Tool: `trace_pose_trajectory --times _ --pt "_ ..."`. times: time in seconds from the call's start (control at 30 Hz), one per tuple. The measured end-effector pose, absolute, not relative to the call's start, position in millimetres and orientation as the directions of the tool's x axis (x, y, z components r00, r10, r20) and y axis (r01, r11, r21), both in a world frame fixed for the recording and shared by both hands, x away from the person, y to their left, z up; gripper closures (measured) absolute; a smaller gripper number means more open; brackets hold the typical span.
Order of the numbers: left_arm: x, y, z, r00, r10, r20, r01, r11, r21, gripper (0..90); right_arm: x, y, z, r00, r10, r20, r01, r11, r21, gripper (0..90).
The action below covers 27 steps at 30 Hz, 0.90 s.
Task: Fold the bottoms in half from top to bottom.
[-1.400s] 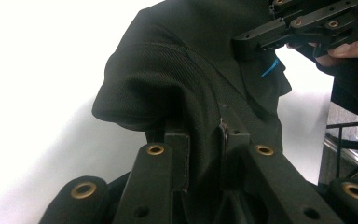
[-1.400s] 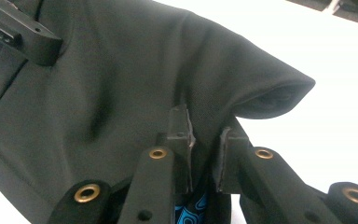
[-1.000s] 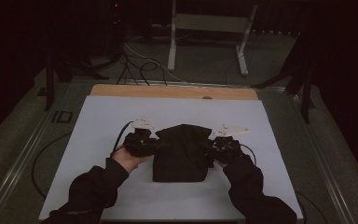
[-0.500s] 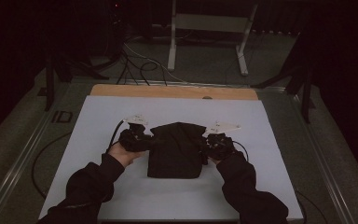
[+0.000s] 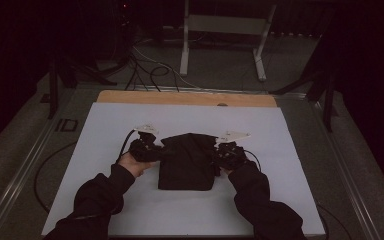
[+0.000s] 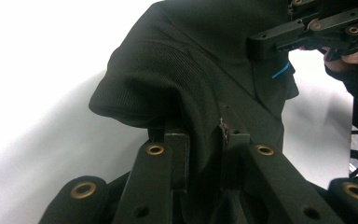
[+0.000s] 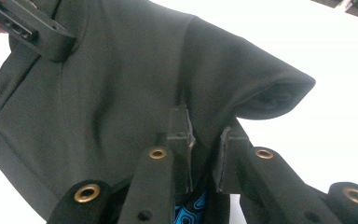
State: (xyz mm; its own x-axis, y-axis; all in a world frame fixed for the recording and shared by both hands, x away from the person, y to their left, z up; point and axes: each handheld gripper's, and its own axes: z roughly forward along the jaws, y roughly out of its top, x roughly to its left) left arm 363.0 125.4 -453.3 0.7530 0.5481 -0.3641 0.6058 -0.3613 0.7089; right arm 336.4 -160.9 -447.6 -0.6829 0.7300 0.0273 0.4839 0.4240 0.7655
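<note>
Black garment (image 5: 186, 161) pinched, blue print (image 7: 189, 207) in right gripper view

Black garment (image 5: 187, 162): folded, on white table cover, both side edges pinched up.

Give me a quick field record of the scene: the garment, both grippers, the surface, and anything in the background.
garment: black garment, folded, lying on the white sheet, with a bit of blue print showing by the right gripper's jaws
left gripper: shut on a fold at the garment's left edge
right gripper: shut on a fold at the garment's right edge
surface: white sheet over a table with a wooden strip at the far edge
background: white metal stand and cables on the floor beyond the table
</note>
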Motion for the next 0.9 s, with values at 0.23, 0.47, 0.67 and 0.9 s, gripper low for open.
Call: trace_pose_trajectory --times 0.23,0.47,0.67,0.9 --pt "373 129 -461 0.733 0.57 -0.37 0.625 -0.351 0.698 78.1 348 -157 -456 -0.674 0.739 0.016 0.492 0.433 0.755 78.9" --pt "384 131 -469 0.724 0.596 -0.349 0.629 -0.361 0.688 77.9 360 -151 -465 -0.66 0.751 0.021 0.507 0.425 0.75 78.9" --pt "394 131 -477 0.711 0.615 -0.341 0.641 -0.365 0.676 77.7 371 -147 -473 -0.65 0.76 0.016 0.519 0.429 0.739 78.8" --pt "404 134 -483 0.701 0.629 -0.336 0.641 -0.35 0.683 77.6 382 -144 -478 -0.643 0.766 0.013 0.524 0.427 0.738 78.6"
